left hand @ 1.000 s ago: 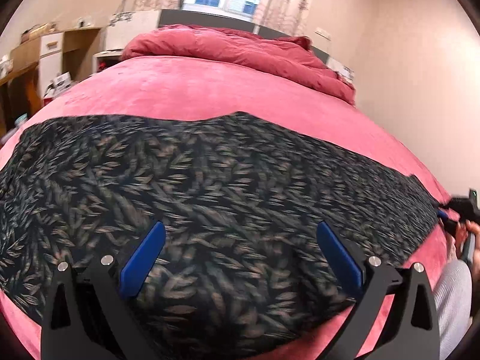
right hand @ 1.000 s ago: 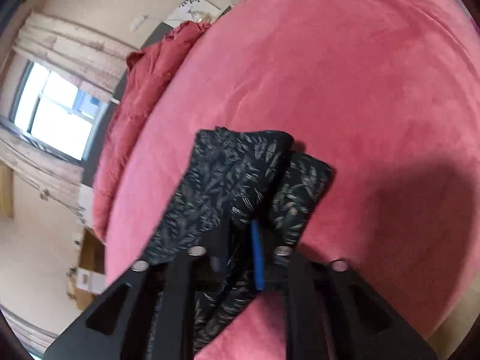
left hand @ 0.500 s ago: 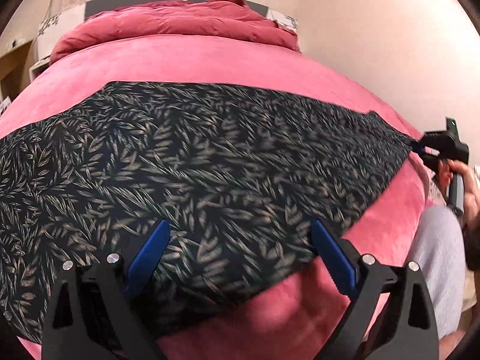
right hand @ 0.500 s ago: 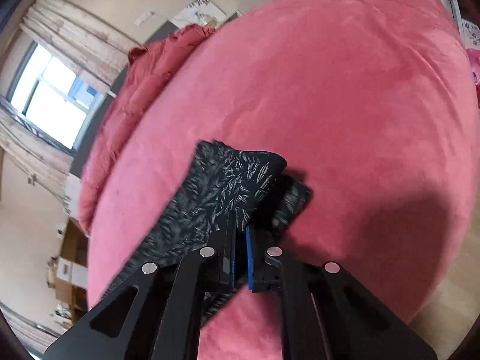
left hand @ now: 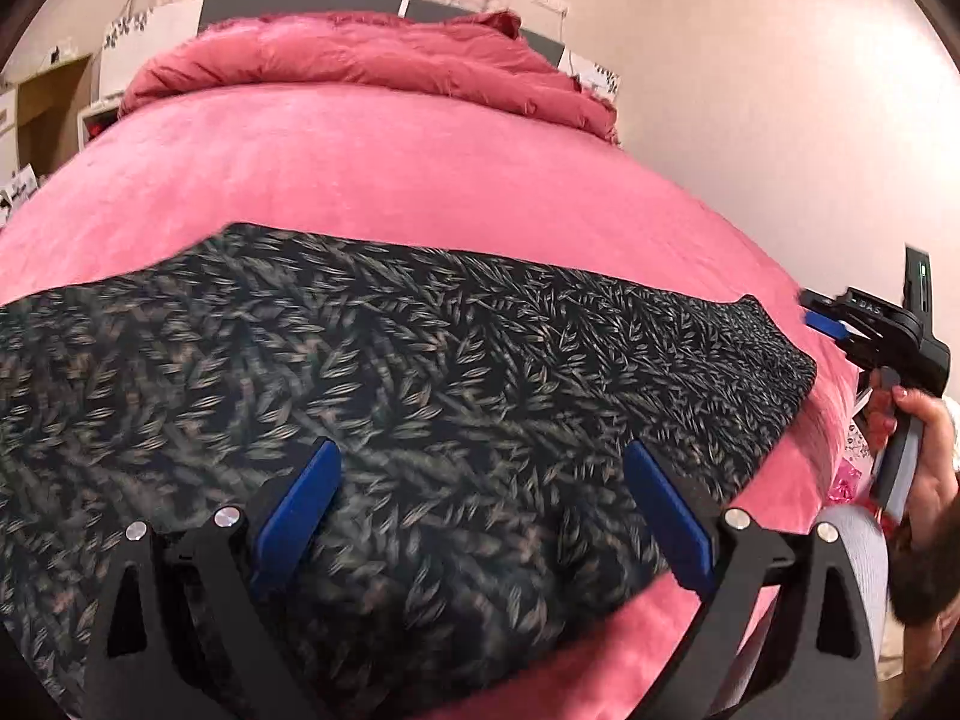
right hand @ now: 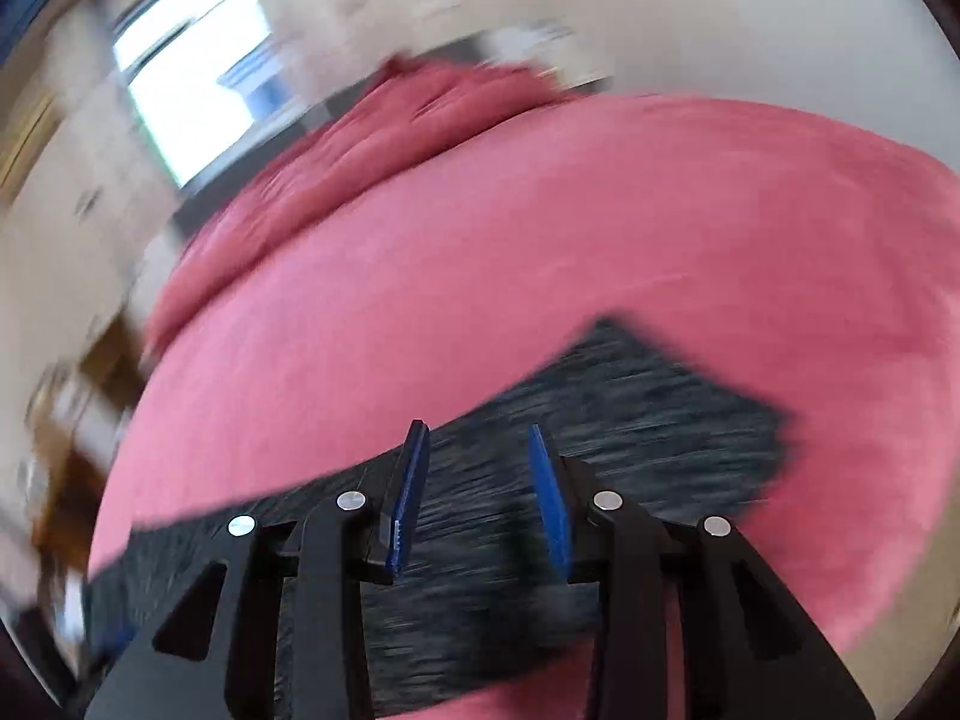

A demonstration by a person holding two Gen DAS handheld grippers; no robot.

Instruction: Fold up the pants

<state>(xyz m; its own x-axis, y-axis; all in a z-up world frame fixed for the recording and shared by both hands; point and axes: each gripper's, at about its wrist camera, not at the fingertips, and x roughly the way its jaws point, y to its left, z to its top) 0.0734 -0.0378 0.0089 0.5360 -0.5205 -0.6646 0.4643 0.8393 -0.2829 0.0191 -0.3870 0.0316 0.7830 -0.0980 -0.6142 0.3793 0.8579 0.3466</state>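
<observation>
pants (left hand: 420, 396) flat on bed (left hand: 420, 180), long axis side to side | right gripper (right hand: 480, 450) at leg-end, jaws just parted, nothing pinched | left gripper (left hand: 480, 468) over wider end, jaws spread, empty

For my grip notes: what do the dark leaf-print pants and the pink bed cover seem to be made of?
Dark leaf-print pants: probably thin woven fabric, matte; they lie flat and limp. Pink bed cover: likely plush velvet or fleece, with a soft uneven sheen.

Both wrist views close, angled down over bed (left hand: 420, 180); share pants (left hand: 420, 360).
</observation>
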